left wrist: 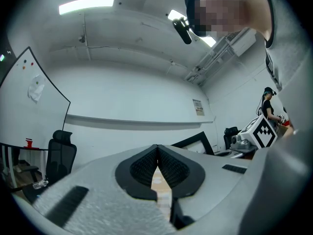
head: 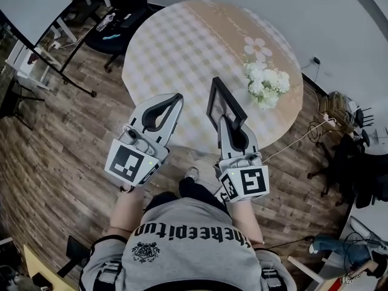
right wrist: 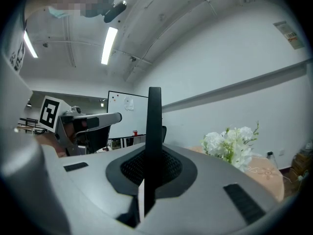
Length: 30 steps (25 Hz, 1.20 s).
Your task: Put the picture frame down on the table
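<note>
A black picture frame point(head: 221, 102) stands upright, edge-on, with my right gripper point(head: 225, 119) shut on its lower edge, over the near rim of the round checked table point(head: 182, 47). In the right gripper view the frame point(right wrist: 154, 126) rises as a thin dark bar from between the jaws of the right gripper point(right wrist: 153, 155). My left gripper point(head: 177, 97) hovers to the left of the frame, shut and holding nothing. In the left gripper view its jaws point(left wrist: 157, 148) meet at the tips, and the frame point(left wrist: 195, 142) shows to the right.
White flowers point(head: 267, 83) stand on the table's right side, to the right of the frame. An office chair point(head: 121, 17) and a whiteboard point(head: 42, 5) are beyond the table's far left. Cables lie on the wooden floor at right point(head: 321, 123).
</note>
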Tool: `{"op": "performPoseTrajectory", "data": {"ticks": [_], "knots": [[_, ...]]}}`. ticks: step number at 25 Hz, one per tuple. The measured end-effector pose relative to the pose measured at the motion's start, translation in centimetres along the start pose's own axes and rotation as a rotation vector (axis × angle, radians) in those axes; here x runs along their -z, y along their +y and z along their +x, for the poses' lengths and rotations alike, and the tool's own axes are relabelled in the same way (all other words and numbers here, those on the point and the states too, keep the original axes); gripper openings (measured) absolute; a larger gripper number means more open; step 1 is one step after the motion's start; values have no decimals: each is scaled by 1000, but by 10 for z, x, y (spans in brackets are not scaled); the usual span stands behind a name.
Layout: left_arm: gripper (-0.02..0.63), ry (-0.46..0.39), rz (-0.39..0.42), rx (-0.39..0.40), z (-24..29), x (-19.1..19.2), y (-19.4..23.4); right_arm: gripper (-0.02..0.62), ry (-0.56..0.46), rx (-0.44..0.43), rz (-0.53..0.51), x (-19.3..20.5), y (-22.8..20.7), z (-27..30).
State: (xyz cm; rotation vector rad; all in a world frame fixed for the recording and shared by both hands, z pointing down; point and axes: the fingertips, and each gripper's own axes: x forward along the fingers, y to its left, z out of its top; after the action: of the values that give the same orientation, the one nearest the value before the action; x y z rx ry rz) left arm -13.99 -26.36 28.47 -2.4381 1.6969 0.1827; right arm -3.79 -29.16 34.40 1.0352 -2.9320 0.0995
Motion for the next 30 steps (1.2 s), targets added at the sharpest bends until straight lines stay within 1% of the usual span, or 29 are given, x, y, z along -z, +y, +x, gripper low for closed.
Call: {"op": "performPoseTrajectory", "data": {"ticks": [4, 8, 10, 11, 15, 19, 23, 25, 28, 30], "knots": [[15, 16, -25, -5, 19, 4, 32, 16, 31, -7, 10, 1, -10, 39], [15, 17, 7, -3, 22, 11, 16, 16, 34, -2, 22, 13, -20, 26], [15, 46, -5, 3, 26, 16, 14, 17, 39, 10, 30, 17, -24, 25], [15, 52, -8, 13, 32, 17, 21, 17, 48, 18, 33, 17, -25, 32], [15, 52, -11, 85, 58, 15, 63, 17, 92, 68, 63, 15, -25, 74], [15, 50, -20, 138, 59, 20, 60, 17, 101, 117, 76, 26, -22, 72], [15, 72, -54, 214, 66, 28, 86, 17, 146, 193, 118, 38, -14, 95], [15, 75, -64, 242, 65, 36, 81, 17, 157, 219, 143, 51, -14, 90], [15, 75, -73, 288, 61, 47, 63, 17, 169, 257, 173, 72, -16, 73], [15, 79, -83, 324, 63, 53, 65, 17, 184, 287, 198, 83, -16, 76]]}}
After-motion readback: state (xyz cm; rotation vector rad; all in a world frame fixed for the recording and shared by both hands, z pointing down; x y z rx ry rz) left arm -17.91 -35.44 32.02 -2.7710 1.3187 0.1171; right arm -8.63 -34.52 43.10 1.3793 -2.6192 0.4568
